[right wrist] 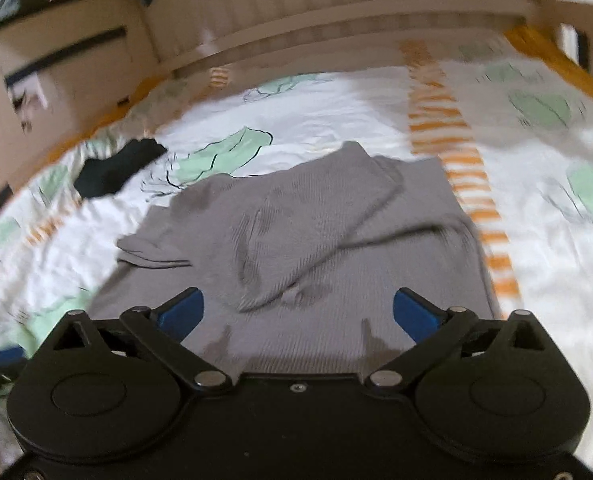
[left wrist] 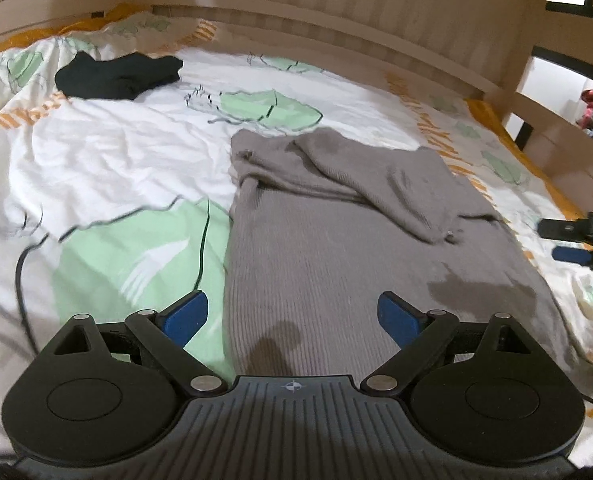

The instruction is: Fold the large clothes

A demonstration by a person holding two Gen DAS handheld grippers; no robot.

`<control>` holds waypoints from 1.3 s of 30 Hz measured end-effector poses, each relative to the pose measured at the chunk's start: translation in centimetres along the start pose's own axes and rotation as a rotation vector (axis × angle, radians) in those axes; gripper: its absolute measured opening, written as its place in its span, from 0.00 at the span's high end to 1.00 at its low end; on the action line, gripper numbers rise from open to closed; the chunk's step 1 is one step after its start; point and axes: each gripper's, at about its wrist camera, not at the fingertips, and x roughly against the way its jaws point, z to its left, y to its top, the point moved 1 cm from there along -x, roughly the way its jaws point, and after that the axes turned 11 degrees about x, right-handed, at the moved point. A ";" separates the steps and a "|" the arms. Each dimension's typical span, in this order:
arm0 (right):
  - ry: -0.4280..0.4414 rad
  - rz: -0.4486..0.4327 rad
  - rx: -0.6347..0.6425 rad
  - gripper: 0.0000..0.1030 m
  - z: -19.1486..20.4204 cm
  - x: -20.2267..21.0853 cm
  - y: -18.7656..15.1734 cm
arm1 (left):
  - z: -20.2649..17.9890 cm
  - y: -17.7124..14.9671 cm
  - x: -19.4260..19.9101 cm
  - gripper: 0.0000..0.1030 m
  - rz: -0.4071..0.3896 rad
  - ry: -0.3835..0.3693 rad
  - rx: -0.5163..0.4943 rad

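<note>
Grey sweater (left wrist: 336, 240) flat on bed (left wrist: 96, 168), sleeves folded in (black garment (left wrist: 116, 76) far corner). Left tongs (left wrist: 294, 316), right tongs (right wrist: 298, 312) spread wide, empty, above near hem.

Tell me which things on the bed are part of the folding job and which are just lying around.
Part of the job:
- grey sweater, spread flat, sleeves folded in
- left hand-held gripper, open
- right hand-held gripper, open

Just lying about:
- black garment, already folded, set apart
- duvet
- cable on the duvet
- headboard
</note>
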 end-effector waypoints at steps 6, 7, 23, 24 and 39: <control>-0.027 0.117 -0.116 0.00 -2.2 3.5 -2.9 | 0.9 -2.0 0.0 0.11 0.101 -0.028 0.007; -0.027 0.139 -0.131 0.01 -2.5 3.8 -3.4 | 1.0 -2.4 0.0 0.11 0.106 -0.028 -0.006; 0.019 0.271 -0.193 0.01 -3.3 6.0 -8.1 | -1.3 -6.8 0.9 0.11 0.203 0.032 -0.171; 0.020 0.275 -0.191 0.01 -3.2 6.0 -8.1 | -1.4 -7.0 0.9 0.11 0.208 0.036 -0.175; 0.089 0.335 -0.197 0.01 -3.6 6.0 -8.7 | -1.6 -7.4 -2.4 0.12 0.347 -0.130 -0.085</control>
